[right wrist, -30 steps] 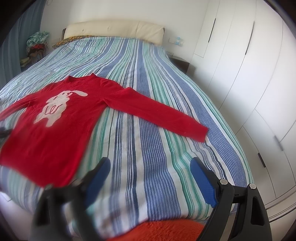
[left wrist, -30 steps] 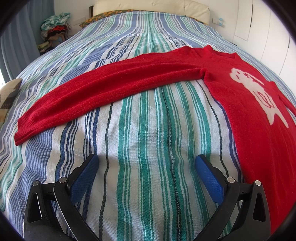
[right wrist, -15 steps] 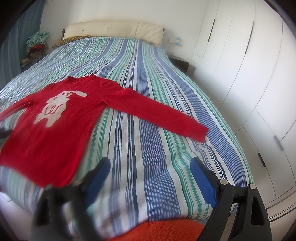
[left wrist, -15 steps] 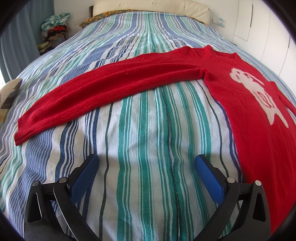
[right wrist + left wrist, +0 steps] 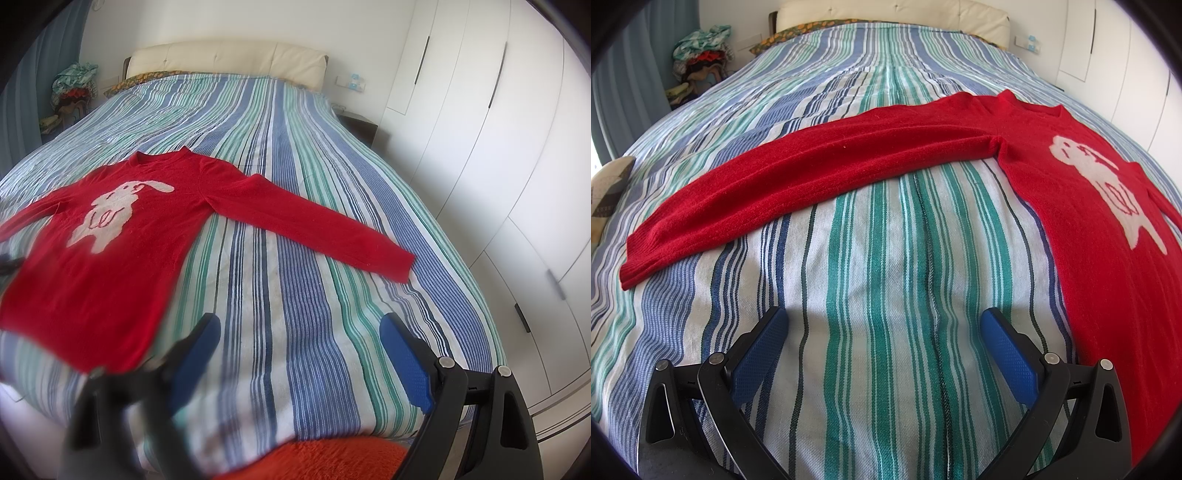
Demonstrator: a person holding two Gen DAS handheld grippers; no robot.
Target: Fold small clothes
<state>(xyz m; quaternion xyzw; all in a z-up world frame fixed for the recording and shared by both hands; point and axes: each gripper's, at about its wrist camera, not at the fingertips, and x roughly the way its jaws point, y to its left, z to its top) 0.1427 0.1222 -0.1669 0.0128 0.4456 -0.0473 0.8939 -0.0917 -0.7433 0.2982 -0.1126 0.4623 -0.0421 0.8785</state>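
Note:
A small red sweater (image 5: 110,251) with a white rabbit on its chest lies flat and face up on the striped bedspread (image 5: 295,302), both sleeves spread out. In the left wrist view its body (image 5: 1108,236) fills the right side and one sleeve (image 5: 798,184) stretches across to the left. My left gripper (image 5: 882,323) hovers open over bare bedspread below that sleeve, holding nothing. The right gripper (image 5: 299,330) is open and empty too, over the bedspread near the foot of the bed, right of the sweater's hem and below the other sleeve (image 5: 321,229).
A cream headboard (image 5: 229,59) closes the far end of the bed. White wardrobe doors (image 5: 498,155) run along the right. A pile of clothes (image 5: 701,55) sits far left beside a curtain. Something fuzzy and orange (image 5: 332,459) lies at the bed's foot.

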